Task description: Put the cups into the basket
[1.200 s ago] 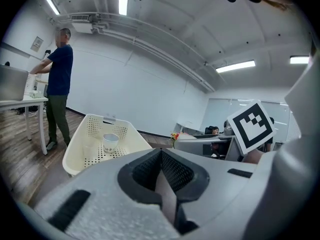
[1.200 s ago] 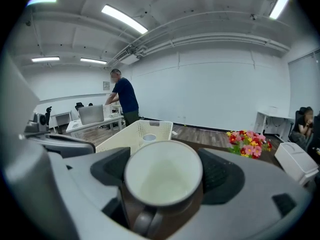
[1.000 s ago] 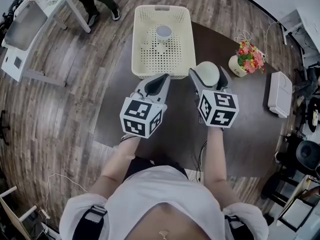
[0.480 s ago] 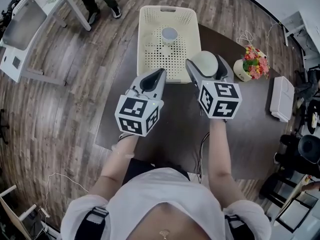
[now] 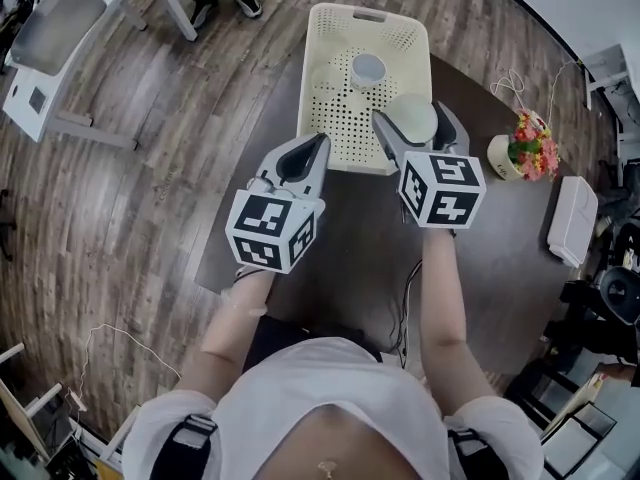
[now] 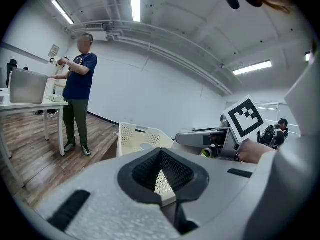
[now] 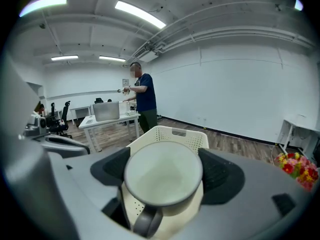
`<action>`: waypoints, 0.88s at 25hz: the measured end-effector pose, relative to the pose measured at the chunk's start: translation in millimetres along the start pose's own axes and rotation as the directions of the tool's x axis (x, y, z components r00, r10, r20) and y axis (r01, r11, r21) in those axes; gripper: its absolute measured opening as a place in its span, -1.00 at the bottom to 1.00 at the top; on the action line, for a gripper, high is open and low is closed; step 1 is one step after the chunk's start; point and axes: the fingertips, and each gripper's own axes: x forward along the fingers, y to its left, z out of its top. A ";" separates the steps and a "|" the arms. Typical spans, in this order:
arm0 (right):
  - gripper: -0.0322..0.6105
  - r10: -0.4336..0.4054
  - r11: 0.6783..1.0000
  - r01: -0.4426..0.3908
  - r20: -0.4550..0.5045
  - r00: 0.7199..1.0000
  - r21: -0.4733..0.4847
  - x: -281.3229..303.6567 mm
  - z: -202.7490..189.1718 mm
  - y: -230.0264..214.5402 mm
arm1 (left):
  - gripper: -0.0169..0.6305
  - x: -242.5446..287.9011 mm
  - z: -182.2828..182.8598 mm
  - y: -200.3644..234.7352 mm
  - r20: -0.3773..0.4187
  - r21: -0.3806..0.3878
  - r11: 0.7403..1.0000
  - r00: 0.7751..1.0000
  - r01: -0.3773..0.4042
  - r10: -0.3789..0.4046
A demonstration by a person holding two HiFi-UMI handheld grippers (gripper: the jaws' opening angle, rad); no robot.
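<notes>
Left gripper (image 5: 318,144): low centre-left of the head view, over the dark worktop (image 5: 350,238); its jaws were together with nothing between them
Right gripper (image 5: 412,116): centre-right of the head view; its jaws were clamped on the sides of a pale cup (image 7: 162,176)
Held cup: it was carried in the air with its open mouth towards the right gripper's camera and its dark handle hanging below; from the head view it seemed to sit over the near right edge of the basket (image 5: 316,78), not clearly inside
Basket: cream and perforated, upper centre of the head view, resting on the worktop's far part
Cup already in: a second cup (image 5: 368,68) stood upright near the basket's middle, just beyond the held one
Risk, rim: lowered from there, the held cup or its handle could have struck the right wall and tipped out onto the worktop
Risk, collision: pushed further in, it could have knocked the standing cup
Risk, release: let go on its side from height, it would likely have rolled or bounced
</notes>
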 end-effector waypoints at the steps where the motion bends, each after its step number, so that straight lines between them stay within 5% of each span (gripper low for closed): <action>1: 0.43 0.008 1.000 -0.008 -0.003 1.000 -0.007 4.8 0.6 2.9 | -0.91 -0.7 0.3 4.1 0.002 -0.002 1.000 1.000 -0.007 0.007; 14: 0.43 0.099 0.993 -0.103 -0.066 0.993 -0.061 63.7 -17.6 15.4 | -0.91 -4.1 -5.5 55.5 0.027 -0.024 0.996 0.996 -0.089 0.090; 22: 0.43 0.282 0.958 -0.284 -0.059 0.958 -0.034 88.0 -21.7 27.0 | -0.91 -6.8 -11.8 82.5 0.023 -0.044 0.990 0.990 -0.135 0.136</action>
